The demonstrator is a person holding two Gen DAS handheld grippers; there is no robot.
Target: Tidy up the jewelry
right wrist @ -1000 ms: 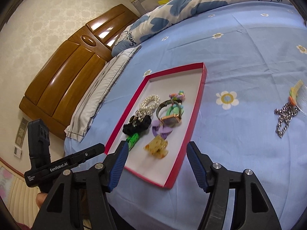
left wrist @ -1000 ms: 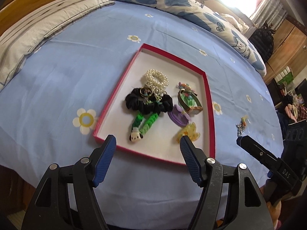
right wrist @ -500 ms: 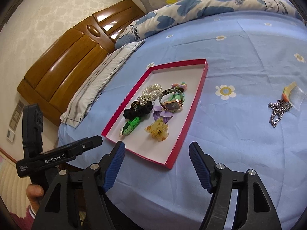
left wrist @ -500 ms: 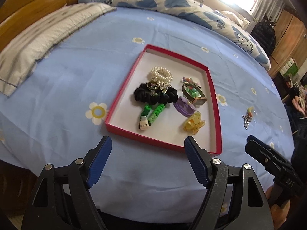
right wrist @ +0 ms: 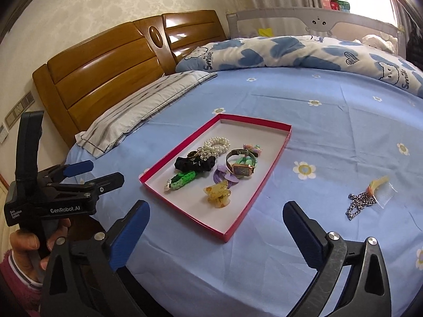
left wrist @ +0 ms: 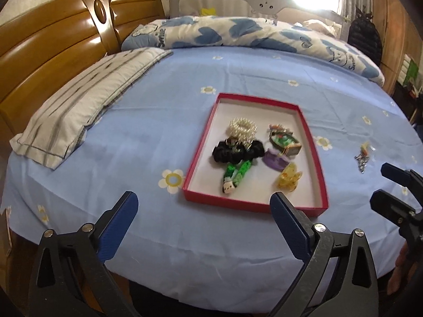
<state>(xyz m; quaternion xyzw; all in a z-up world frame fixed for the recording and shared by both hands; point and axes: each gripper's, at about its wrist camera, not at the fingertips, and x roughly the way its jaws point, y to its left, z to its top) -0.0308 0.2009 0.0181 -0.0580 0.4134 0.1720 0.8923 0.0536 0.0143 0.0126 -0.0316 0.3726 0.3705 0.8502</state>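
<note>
left wrist view: the left gripper [left wrist: 202, 207] has pulled back and up from the red tray [left wrist: 201, 137] since a second ago, so the tray looks smaller now. its tongs are spread wide and hold nothing. the tray sits on the blue bed sheet [left wrist: 148, 132] with a black scrunchie [left wrist: 238, 152], a pearl bracelet [left wrist: 242, 128] and a yellow clip [left wrist: 289, 178] inside.

right wrist view: the right gripper [right wrist: 215, 223] is also spread wide and empty, and it has backed off too. a silver chain [right wrist: 358, 203] and a small comb [right wrist: 383, 189] lie on the sheet, well apart from the tray. i think they still need to go in.
</note>
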